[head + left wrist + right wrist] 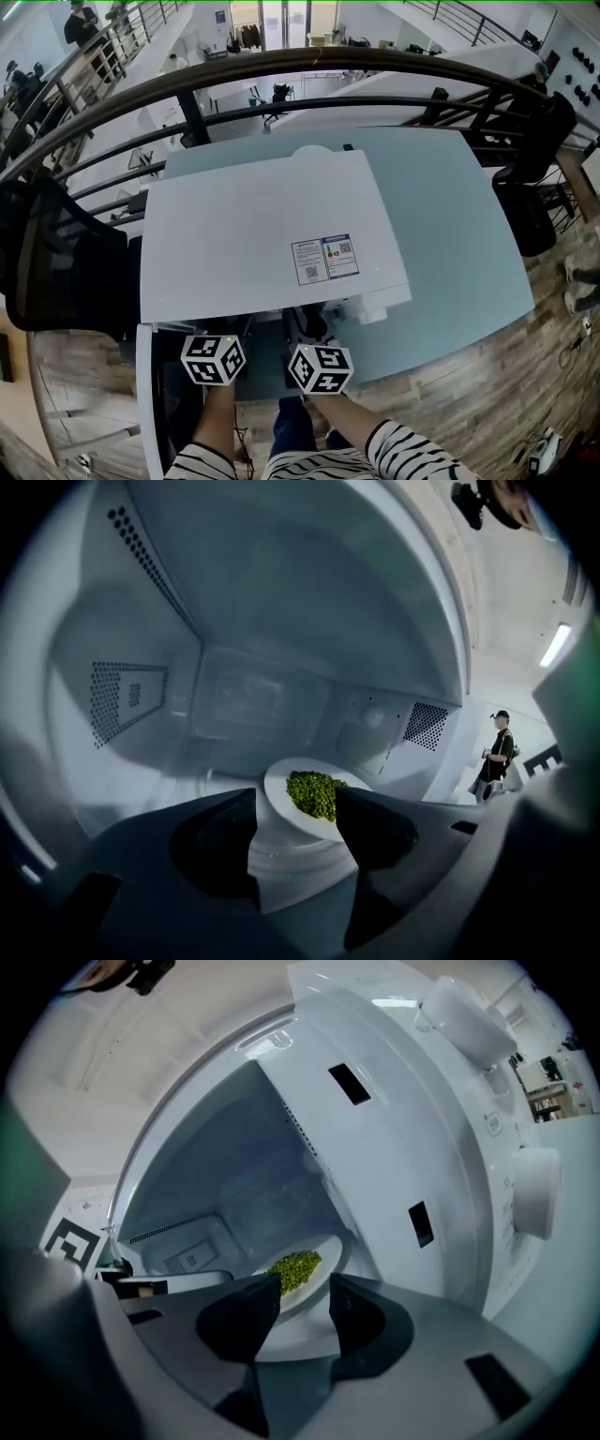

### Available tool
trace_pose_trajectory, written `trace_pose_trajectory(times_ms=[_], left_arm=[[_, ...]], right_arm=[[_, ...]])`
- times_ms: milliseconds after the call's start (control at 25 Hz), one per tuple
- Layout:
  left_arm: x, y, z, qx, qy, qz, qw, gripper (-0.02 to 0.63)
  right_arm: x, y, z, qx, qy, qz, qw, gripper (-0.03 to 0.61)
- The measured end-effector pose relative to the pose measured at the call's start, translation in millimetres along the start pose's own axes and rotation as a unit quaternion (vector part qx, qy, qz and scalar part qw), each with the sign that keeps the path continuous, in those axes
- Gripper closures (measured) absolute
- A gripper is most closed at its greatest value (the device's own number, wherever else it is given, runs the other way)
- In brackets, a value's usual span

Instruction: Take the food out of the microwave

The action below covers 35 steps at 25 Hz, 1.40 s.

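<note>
- Our left gripper [295,801] has its jaws apart and empty. The plate [274,789] of peas [314,794] sits ahead at twelve o'clock.
- Our right gripper [305,1283] is also spread and empty, facing the microwave [403,1147] — peas at eleven.

The microwave [262,234] had its door [145,403] swung wide to the left, so the mouth was unblocked. Inside, only the plate [279,789] of peas [314,794] took up floor, with free room above and beside it. The control panel [511,1194] bounded the opening just right of the right gripper [303,1288].
</note>
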<state>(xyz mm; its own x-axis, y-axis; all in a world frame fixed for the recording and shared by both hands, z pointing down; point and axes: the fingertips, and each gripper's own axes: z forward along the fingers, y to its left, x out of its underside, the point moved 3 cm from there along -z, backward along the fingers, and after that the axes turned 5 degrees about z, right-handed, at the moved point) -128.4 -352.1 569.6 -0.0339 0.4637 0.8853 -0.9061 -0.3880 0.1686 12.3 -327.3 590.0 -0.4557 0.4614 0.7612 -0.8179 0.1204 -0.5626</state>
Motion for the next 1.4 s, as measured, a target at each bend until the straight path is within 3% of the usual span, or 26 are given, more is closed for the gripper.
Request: trace_pose_trajectory(times_ms=[520,1240,1400], left_arm=[[9.8,-12.3,22.4,0.036,0.073,0.031,0.9962,0.364],[14.4,-30.1,-9.6,0.052,0.049,-0.008,0.9974,0.364],[20.5,-37.0,-18.1,0.037,0.048,-0.007,0.9982,0.374]], right_arm=[[-0.2,-0.2,14.6,0.007,-0.004,0.007,1.0,0.429],[4.1,10.5,-9.9,-0.031,0.029,0.003,0.999,0.434],[4.7,16.3,-19.3,-0.04,0.028,-0.016,0.999,0.468]])
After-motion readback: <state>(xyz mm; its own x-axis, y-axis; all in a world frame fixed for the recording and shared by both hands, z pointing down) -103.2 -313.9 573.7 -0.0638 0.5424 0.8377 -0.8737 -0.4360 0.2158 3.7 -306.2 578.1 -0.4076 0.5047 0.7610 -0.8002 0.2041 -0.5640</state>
